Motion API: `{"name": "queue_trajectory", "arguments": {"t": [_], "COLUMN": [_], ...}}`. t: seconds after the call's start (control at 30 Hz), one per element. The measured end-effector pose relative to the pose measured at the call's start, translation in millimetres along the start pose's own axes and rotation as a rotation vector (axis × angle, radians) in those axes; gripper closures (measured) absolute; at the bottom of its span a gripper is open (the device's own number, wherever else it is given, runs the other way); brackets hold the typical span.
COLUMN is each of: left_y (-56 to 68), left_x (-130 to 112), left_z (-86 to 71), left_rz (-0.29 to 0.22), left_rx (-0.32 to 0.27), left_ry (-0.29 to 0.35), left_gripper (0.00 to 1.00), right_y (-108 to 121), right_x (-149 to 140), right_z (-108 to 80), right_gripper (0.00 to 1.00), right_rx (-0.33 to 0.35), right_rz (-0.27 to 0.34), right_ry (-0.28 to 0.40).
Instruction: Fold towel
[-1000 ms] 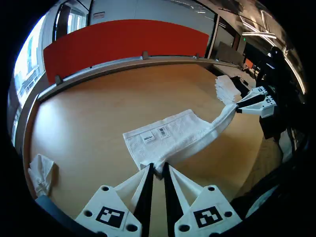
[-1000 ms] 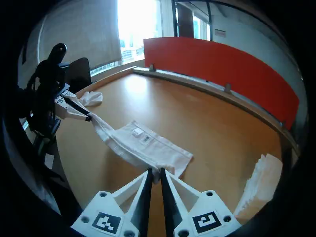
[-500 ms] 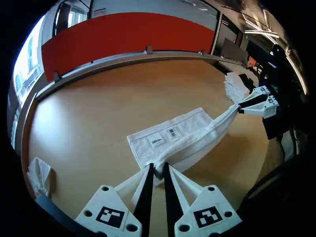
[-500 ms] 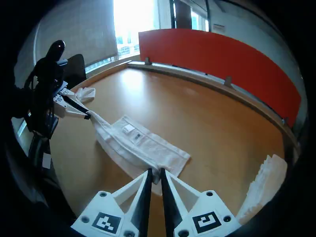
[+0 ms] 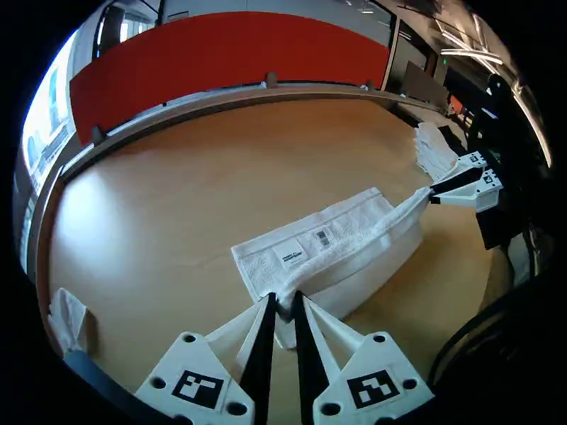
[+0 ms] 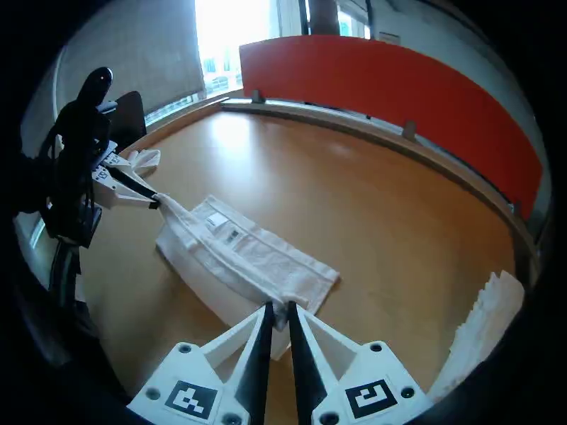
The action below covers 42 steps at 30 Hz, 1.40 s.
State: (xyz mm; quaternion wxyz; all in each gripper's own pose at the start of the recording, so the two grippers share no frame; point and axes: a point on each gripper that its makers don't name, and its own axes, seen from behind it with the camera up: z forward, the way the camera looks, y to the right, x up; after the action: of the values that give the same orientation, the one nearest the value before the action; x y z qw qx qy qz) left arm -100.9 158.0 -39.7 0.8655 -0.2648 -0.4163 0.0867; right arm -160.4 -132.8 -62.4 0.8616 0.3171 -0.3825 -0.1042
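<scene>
Item: towel (image 5: pixel 326 244), one. White, textured, long and narrow, lying on the wooden table (image 5: pixel 177 177) near its middle. The near long edge is lifted and stretched taut between two grippers, with a flap hanging below it; the rest lies flat. Two sewn tags (image 5: pixel 290 249) face up.

Grippers: two. The left gripper (image 5: pixel 283 301) has its jaws narrow and clamped on one towel corner. The right gripper (image 6: pixel 278 308) has its jaws narrow and clamped on the opposite corner.

Surroundings: one stack of folded white cloths (image 6: pixel 489 312) at the table edge, number of pieces unclear. One crumpled white cloth (image 5: pixel 67 319) lies well apart. One red partition (image 5: pixel 212 64) runs along the far side.
</scene>
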Motion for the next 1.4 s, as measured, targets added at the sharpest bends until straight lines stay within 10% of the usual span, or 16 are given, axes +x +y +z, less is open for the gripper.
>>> {"name": "queue_trajectory", "arguments": {"t": [1.1,1.4], "left_y": [-23.3,-32.8], "left_x": [-6,-4], "left_z": [55.9,61.6], "left_rz": [0.028,0.046], "left_rx": [0.064,0.098], "left_ry": [-0.028,-0.031], "left_gripper": [0.75,0.56], "right_y": [29,41], "right_x": [-20,-23], "right_z": [46.9,51.7], "right_gripper": [0.81,0.54], "right_rx": [-0.060,-0.106], "right_rz": [0.065,0.068], "right_ry": [-0.050,-0.060]}}
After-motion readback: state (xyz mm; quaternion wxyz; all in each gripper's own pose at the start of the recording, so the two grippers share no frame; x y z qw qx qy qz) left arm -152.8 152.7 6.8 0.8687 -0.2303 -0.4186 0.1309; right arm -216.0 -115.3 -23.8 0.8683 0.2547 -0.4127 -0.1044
